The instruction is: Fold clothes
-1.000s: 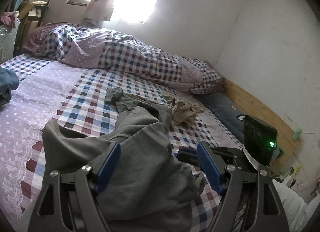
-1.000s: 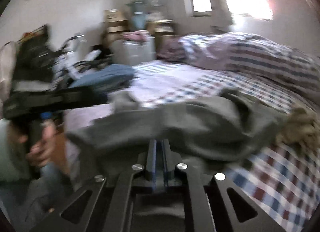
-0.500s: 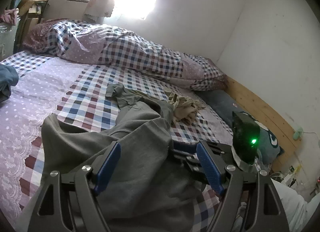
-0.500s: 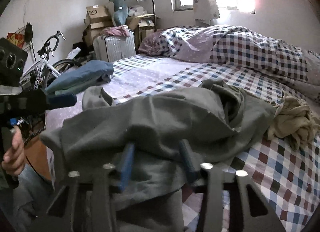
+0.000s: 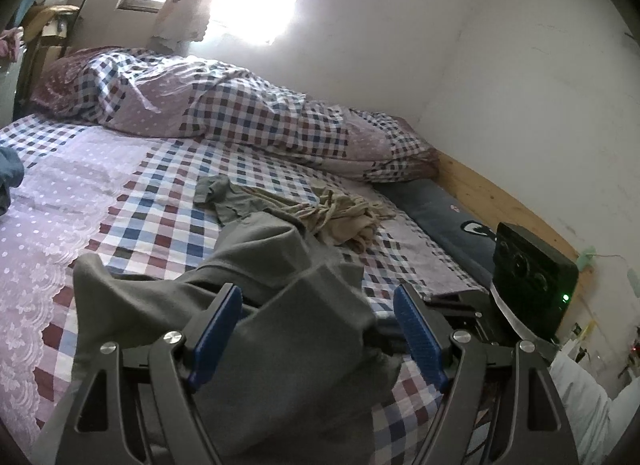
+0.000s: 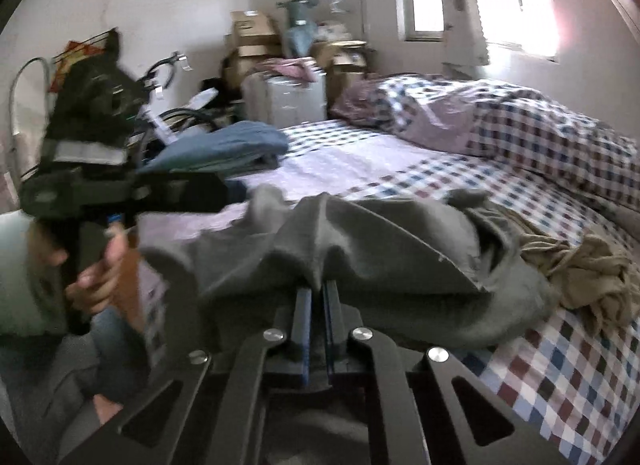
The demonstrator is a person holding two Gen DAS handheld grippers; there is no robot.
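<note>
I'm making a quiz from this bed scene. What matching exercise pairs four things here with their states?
Things:
1. left gripper
2. right gripper
3. grey garment
4. beige garment

States:
A. crumpled loose on the checked sheet
B. jaws wide, cloth lying between them unpinched
C. jaws just closed, pinching a fold
D. bunched up, lifted at one fold

Pairs: 1-B, 2-C, 3-D, 4-A

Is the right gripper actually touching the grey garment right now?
Touching. The right wrist view shows the right gripper with its blue pads closed together on a ridge of the grey garment, cloth bunched up at the tips.
</note>
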